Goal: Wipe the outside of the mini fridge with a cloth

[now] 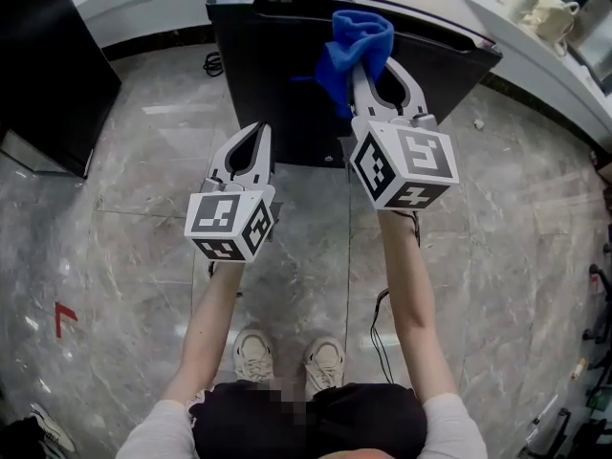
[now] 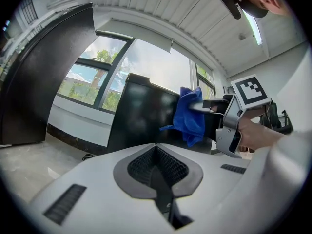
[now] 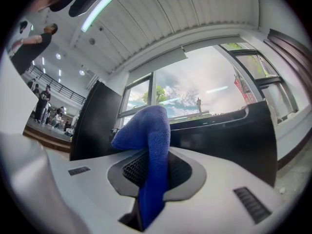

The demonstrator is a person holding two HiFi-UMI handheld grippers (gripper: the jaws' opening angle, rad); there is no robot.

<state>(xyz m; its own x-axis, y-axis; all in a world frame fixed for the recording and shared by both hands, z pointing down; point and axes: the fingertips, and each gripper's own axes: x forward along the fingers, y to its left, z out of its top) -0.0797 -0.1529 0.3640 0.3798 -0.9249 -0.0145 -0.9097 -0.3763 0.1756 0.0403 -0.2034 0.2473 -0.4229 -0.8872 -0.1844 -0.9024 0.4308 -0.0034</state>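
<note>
The right gripper is clamping a blue cloth. In the right gripper view, the cloth is running down between the two jaws of the right gripper, and its bunched upper part is standing out past the tips. In the head view, the cloth is sitting at the upper front edge of the black mini fridge, right of centre. Whether the cloth is actually pressing on the surface cannot be told.

The left gripper is hovering lower and to the left, in front of the fridge's face and apart from it. Its jaws are standing together with nothing between them, as the left gripper view shows at the left gripper. That same view is showing the cloth and the right gripper beside the dark fridge body.

The fridge is standing on a grey marble floor. The person's shoes are planted below the two outstretched arms. A black cable is lying on the floor beside the right foot.
</note>
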